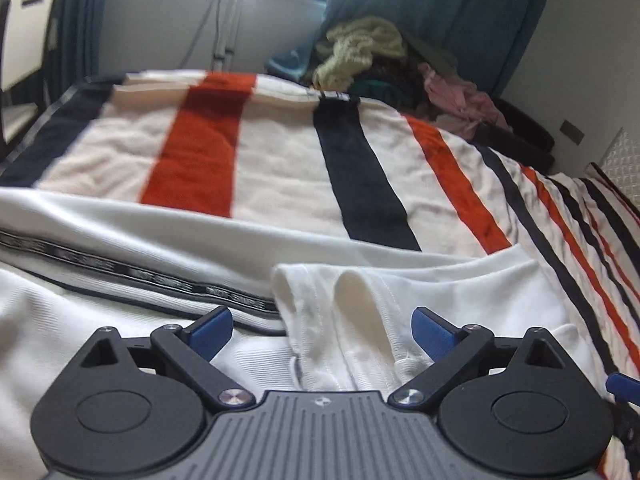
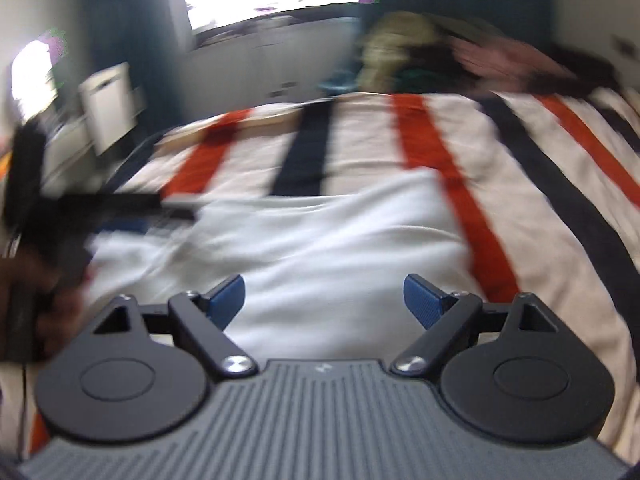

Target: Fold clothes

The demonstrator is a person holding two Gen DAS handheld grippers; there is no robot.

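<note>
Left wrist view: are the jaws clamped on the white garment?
No, the left gripper stands wide open above the white garment, its blue pads clear of the fabric.

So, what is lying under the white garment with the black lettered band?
The white garment with the black lettered band lies on a cream blanket with orange and navy stripes. How the blanket looks beneath it is covered.

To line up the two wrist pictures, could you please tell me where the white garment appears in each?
Left wrist: white garment fills the lower foreground.
Right wrist: white garment lies mid-frame, blurred.
Shared landmark: the clothes pile beyond the striped blanket.
</note>
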